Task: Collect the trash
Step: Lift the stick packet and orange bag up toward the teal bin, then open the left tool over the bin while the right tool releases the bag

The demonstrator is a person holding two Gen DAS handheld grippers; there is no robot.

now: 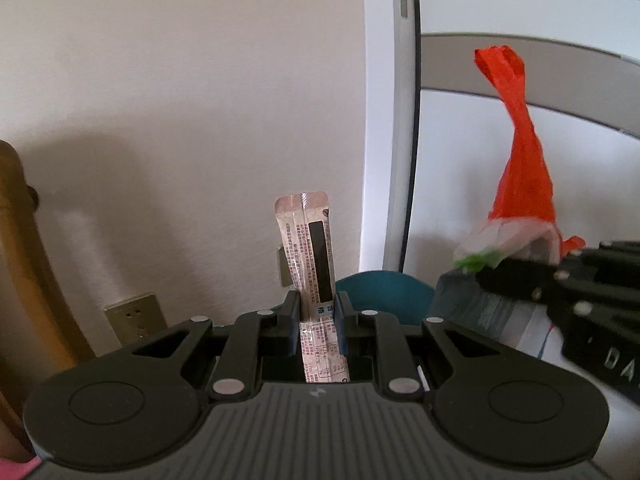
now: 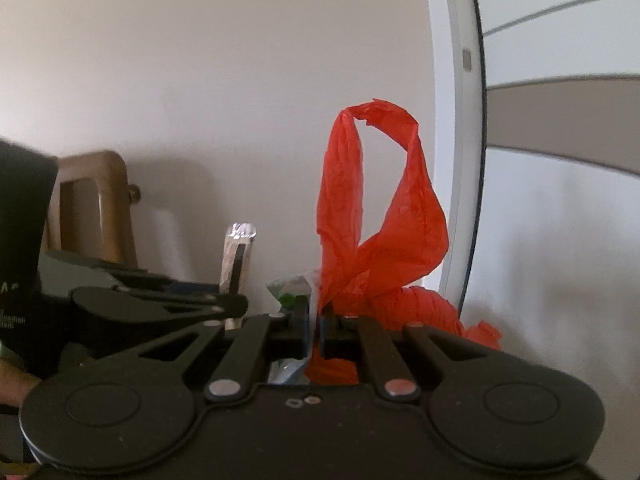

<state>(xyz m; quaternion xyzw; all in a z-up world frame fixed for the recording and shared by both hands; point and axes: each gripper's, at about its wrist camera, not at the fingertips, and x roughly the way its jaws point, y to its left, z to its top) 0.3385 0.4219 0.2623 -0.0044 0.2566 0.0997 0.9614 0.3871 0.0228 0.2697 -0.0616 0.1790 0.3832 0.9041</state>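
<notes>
The left gripper (image 1: 318,312) has its fingers (image 1: 291,307) clamped on a long stick sachet (image 1: 310,256), pinched low on its length so most of it stands upright at the centre of the left wrist view, printed face to the camera. The right gripper (image 2: 314,320) has its fingers (image 2: 329,322) pressed together on the red plastic bag (image 2: 376,236), with a scrap of white and green wrapper (image 2: 290,290) caught at the same pinch (it may be sticking out of the bag; I cannot tell). The bag's loop handle rises above the centre of the right wrist view. Both pieces of trash are held up in the air, close together, probably so the sachet can go into the bag. Behind are a pale wall, a wall socket (image 1: 136,316) at lower left, a wooden chair (image 2: 100,204) and a white door frame (image 1: 390,120) at upper right
</notes>
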